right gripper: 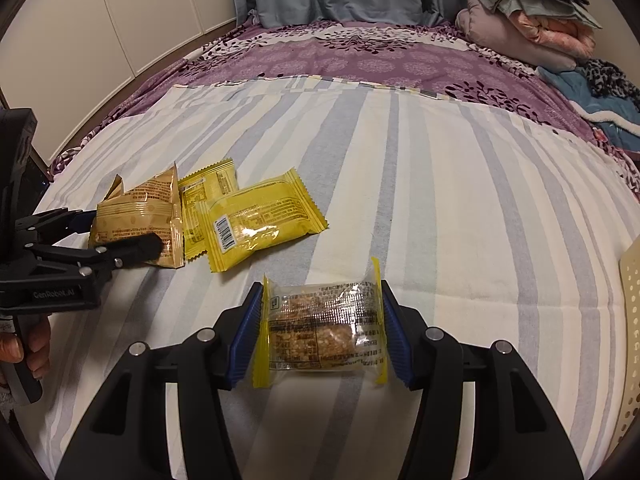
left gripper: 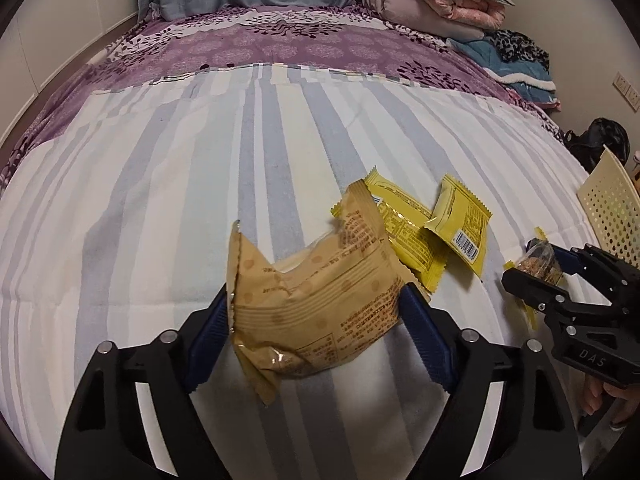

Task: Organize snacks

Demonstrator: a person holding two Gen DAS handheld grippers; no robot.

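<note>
Nearest us, our right gripper (right gripper: pixel 322 332) clamps the clear nut bar (right gripper: pixel 322 328) crosswise, our left gripper (left gripper: pixel 316 308) clamps the tan packet (left gripper: pixel 316 300) (both probably lifted), and the perforated basket (right gripper: pixel 630 320) lies farther right, nearer the right hand.

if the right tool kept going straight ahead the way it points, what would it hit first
Probably nothing soon. The right tool already grips the clear granola bar packet, and beyond it lies only bare striped sheet, then the purple floral blanket. The yellow packets sit off to its left. Depth is uncertain.
</note>
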